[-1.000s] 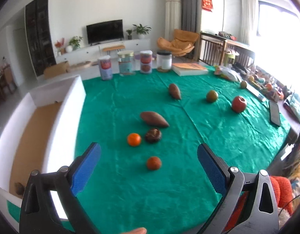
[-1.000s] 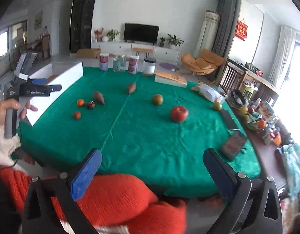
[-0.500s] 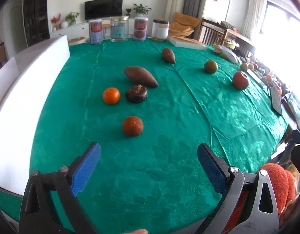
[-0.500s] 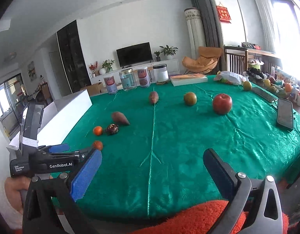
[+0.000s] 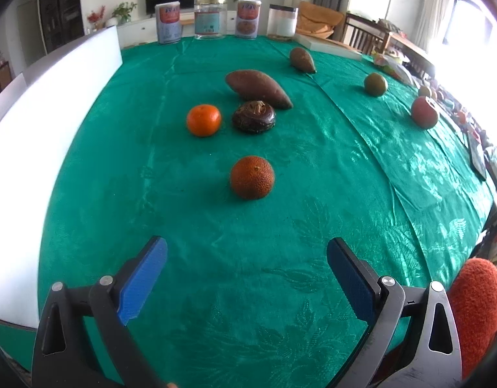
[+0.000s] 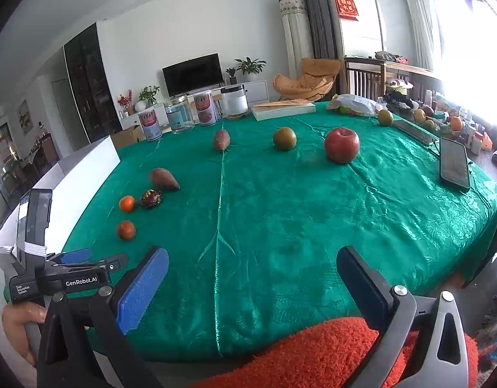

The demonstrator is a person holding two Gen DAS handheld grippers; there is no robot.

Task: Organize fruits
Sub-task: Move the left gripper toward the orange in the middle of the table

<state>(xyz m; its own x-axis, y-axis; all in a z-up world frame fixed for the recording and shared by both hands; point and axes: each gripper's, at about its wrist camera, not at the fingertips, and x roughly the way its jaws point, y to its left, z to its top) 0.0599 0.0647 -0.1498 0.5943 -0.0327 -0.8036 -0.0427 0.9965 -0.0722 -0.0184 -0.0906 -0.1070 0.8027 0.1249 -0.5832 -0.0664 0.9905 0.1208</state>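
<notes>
Left gripper (image 5: pixel 246 271): jaws standing wide apart, blue pads (image 5: pixel 145 278) facing each other, nothing between them; hovering low over the tabletop's near part, pointing forward. A hand (image 6: pixel 20 323) is gripping its handle, as the right wrist view is showing.

Right gripper (image 6: pixel 252 279): jaws likewise spread wide and gripping nothing; hanging off the near edge of the tabletop, above an orange fuzzy sleeve (image 6: pixel 313 352).
</notes>
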